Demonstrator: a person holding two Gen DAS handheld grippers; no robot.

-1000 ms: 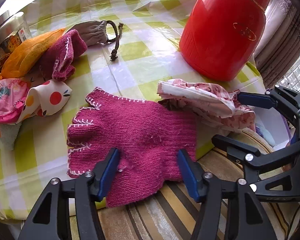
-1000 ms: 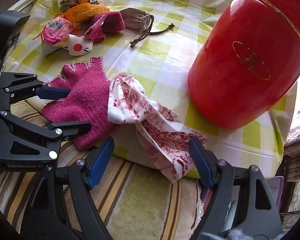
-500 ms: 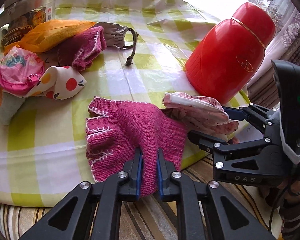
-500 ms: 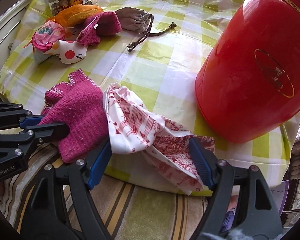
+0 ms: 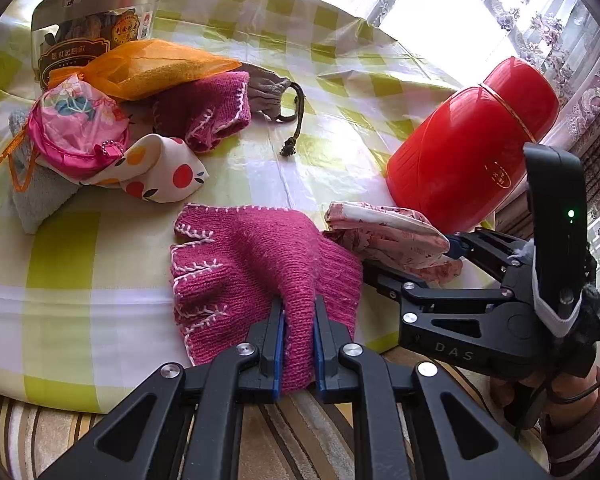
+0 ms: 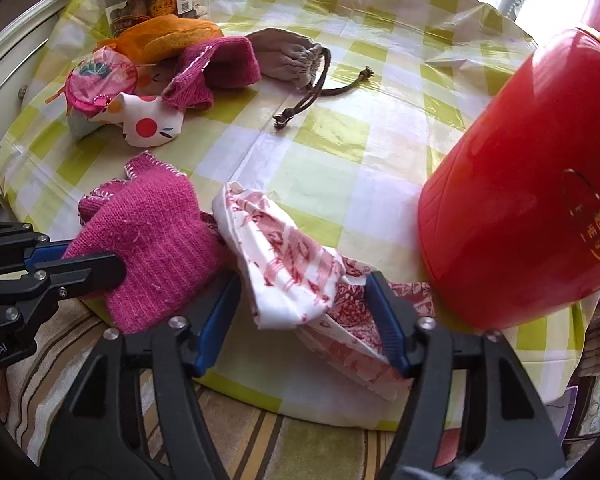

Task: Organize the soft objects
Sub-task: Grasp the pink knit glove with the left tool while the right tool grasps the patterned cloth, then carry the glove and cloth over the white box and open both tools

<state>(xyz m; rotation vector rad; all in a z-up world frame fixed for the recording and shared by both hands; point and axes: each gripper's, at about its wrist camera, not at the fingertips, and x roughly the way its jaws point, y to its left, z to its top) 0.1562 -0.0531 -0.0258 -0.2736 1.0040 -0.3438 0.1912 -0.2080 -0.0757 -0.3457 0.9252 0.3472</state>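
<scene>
A magenta knitted glove [image 5: 256, 268] lies at the table's near edge; it also shows in the right wrist view [image 6: 152, 240]. My left gripper [image 5: 299, 312] is shut on the glove's cuff, bunching the knit between its blue pads. A red-and-white printed cloth [image 6: 300, 272] lies right of the glove, seen too in the left wrist view [image 5: 388, 236]. My right gripper [image 6: 304, 288] is open, its fingers on either side of this cloth at the table edge. A pile of soft things [image 5: 112, 120] sits at the far left: orange pouch, second magenta glove, dotted cloth, pink purse.
A big red jar [image 6: 532, 184] stands close on the right of the cloth. A grey drawstring bag [image 6: 292, 60] and a steel-lidded tin [image 5: 92, 24] are at the back. The table has a green checked plastic cover [image 6: 340, 140]. A striped cushion [image 6: 260, 436] lies below the edge.
My left gripper has closed on the magenta glove's cuff and pulled back slightly. My right gripper has moved in around the printed cloth and stays open.
</scene>
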